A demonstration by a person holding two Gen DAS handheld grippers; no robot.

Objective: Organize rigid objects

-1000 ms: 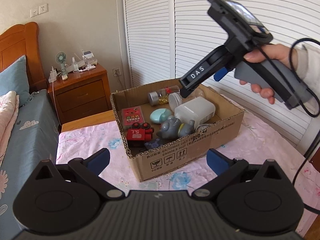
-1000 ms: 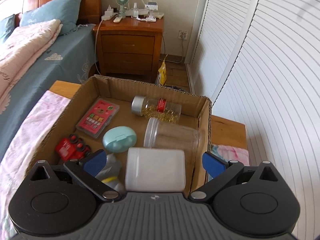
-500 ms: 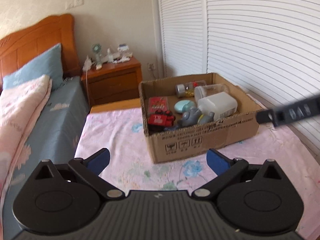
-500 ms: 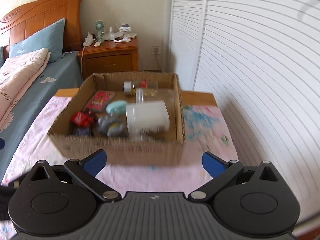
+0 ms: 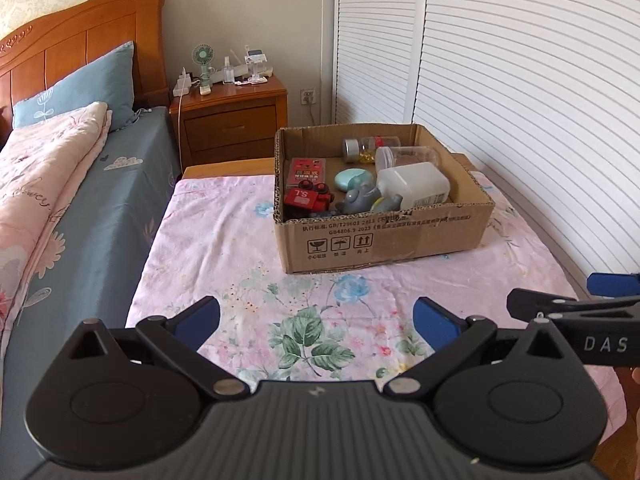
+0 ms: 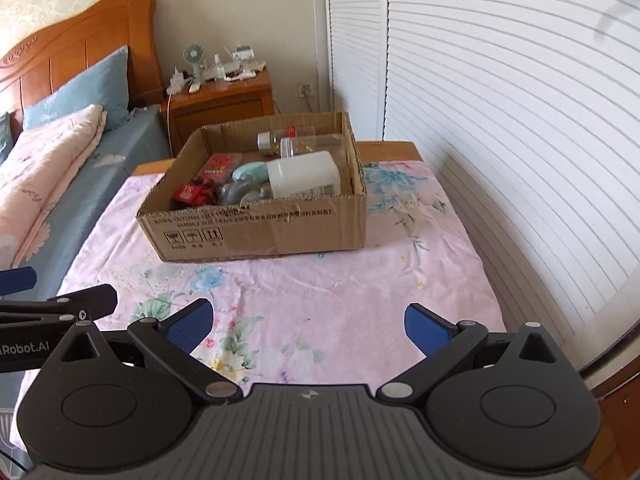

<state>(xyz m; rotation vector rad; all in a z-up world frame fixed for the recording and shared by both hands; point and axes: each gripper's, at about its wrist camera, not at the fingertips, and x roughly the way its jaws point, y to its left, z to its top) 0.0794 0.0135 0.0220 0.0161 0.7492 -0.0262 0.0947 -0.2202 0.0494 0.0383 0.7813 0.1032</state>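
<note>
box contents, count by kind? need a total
Inside the cardboard box:
Clear jars, lying down: 2 (gold-filled jar, empty jar)
White plastic container: 1
Red toy truck: 1
Grey animal figure: 1
Mint oval case: 1
Red card pack: 1
Total: 7. A dark item under the truck is too hidden to count.

Pink floral sheet [image 5: 224,248]; brown box [image 5: 384,240]; red toy [image 5: 308,198]

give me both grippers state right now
left gripper: open, holding nothing
right gripper: open, holding nothing
</note>
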